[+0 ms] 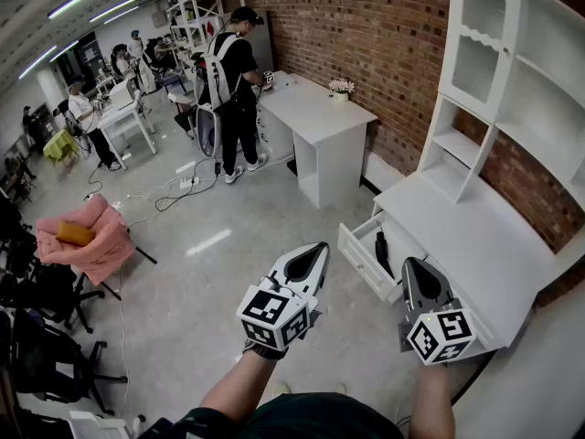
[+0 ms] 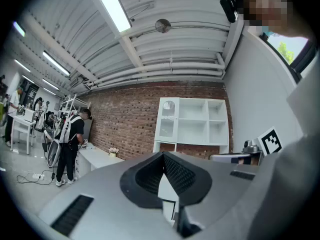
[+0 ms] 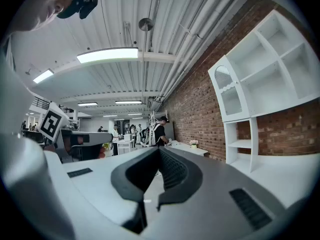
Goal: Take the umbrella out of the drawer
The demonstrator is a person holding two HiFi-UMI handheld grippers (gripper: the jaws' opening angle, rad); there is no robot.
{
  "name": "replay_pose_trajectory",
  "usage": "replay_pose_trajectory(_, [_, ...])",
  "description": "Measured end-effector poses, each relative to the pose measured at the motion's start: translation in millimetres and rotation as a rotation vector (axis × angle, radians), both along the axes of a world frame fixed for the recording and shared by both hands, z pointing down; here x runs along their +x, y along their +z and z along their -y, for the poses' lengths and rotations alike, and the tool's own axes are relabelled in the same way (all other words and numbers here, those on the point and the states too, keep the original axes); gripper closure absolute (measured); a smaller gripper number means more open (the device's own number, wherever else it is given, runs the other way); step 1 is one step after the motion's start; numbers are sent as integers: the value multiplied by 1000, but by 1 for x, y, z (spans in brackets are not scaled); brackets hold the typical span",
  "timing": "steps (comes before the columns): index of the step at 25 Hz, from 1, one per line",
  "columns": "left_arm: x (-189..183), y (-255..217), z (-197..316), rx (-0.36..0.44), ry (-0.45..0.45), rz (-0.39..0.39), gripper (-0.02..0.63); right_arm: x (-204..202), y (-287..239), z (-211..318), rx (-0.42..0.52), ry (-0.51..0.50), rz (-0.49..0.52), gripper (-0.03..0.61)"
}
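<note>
A black folded umbrella (image 1: 382, 251) lies inside the open white drawer (image 1: 358, 254) of a low white cabinet (image 1: 475, 236). Both grippers are held level in the air in front of it, apart from it. My left gripper (image 1: 318, 247) sits just left of the drawer front, its jaws together and empty, as the left gripper view (image 2: 163, 155) also shows. My right gripper (image 1: 413, 263) hovers beside the drawer's near right corner, shut with nothing in it; in the right gripper view (image 3: 159, 150) it faces down the room. Neither gripper view shows the umbrella.
A white hutch (image 1: 512, 71) stands on the cabinet against the brick wall. Farther back are a white desk (image 1: 320, 117) with a flower pot (image 1: 341, 88) and a person with a backpack (image 1: 233, 80). A pink-draped chair (image 1: 91, 236) and floor cables (image 1: 183, 186) lie left.
</note>
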State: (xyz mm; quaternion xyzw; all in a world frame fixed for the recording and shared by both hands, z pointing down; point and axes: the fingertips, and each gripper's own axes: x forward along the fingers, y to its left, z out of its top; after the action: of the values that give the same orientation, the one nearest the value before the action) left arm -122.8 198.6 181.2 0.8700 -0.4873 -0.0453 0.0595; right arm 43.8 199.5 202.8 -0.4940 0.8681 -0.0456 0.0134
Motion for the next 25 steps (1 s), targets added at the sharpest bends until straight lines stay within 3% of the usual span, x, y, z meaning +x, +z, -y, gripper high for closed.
replay_pose_trajectory(10, [9,1,-2,2,-11,4,607,7,3,-1,0,-15,-4,574])
replay_pose_trajectory(25, [44,7,-7,-7,-26,44,607,44,10,-3,-10,-44,78,574])
